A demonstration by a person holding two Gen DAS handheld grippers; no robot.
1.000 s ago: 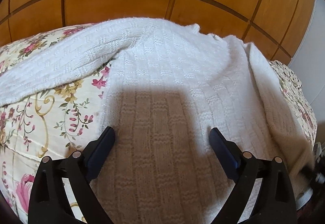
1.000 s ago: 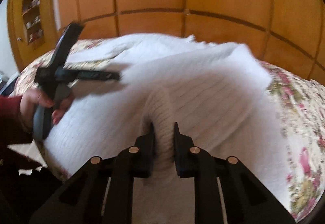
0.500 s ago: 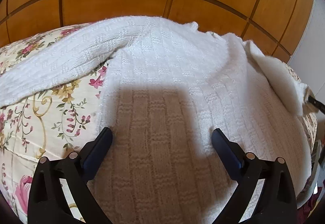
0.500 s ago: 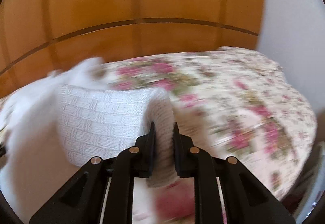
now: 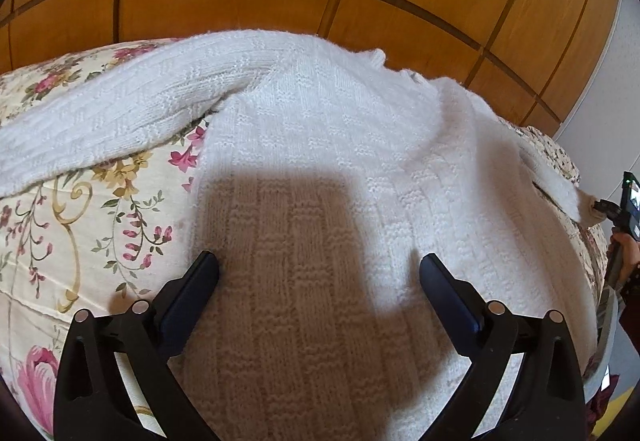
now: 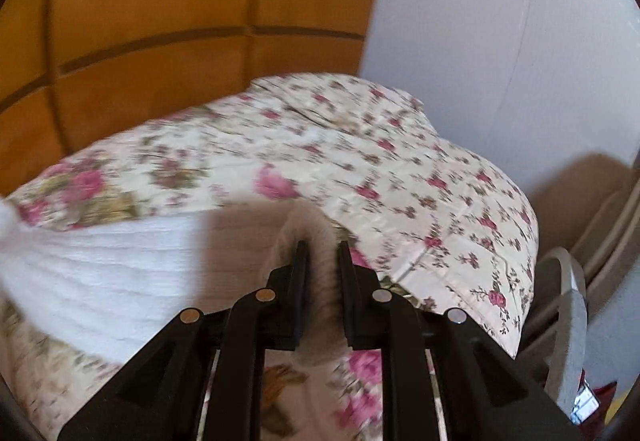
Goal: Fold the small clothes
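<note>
The left gripper (image 5: 319,273) is hovering with its jaws spread as wide as they go, nothing between the pads, directly over the white knitted sweater (image 5: 328,169) that is lying spread on the floral bedspread (image 5: 80,225). The sweater's body is stretching away ahead of this gripper, one sleeve (image 5: 132,113) trailing off to its left across the flowers. Far to its right, the right gripper (image 5: 624,201) is pulling the other sleeve outward. In the right wrist view the right gripper (image 6: 322,253) is closing its jaws on a fold of that sleeve (image 6: 120,265), the knit bunched between the pads; the picture is blurred, so the grip seems firm. Ahead of it lie the bedspread (image 6: 360,161) and a wooden panelled wall (image 6: 160,1).
</note>
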